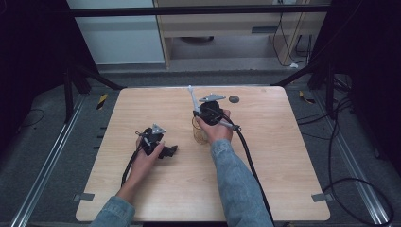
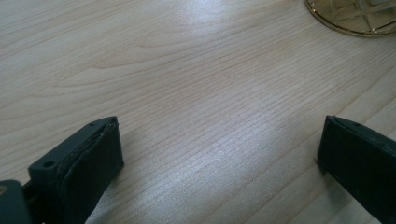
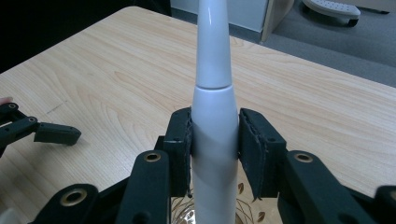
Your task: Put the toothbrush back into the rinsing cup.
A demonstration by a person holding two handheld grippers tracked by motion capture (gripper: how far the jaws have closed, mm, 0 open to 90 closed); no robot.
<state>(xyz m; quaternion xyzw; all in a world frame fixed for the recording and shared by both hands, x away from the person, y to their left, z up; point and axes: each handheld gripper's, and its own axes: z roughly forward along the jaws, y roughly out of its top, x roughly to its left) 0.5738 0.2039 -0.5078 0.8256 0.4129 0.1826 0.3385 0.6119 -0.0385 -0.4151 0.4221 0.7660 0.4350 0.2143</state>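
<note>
Near the middle of the pale wood-grain counter (image 1: 265, 179), the right gripper (image 3: 215, 140) has its jaws clamped on one smooth, glossy white electric toothbrush handle (image 3: 213, 102), tapered and round, held upright above one clear glass cup (image 2: 355, 16) with an amber rim. One left gripper (image 1: 163, 150) rests low on the counter just beside the cup, its matte black jaws spread wide with nothing between them. Broad bare wood lies all round, out to the counter's rounded edges.
</note>
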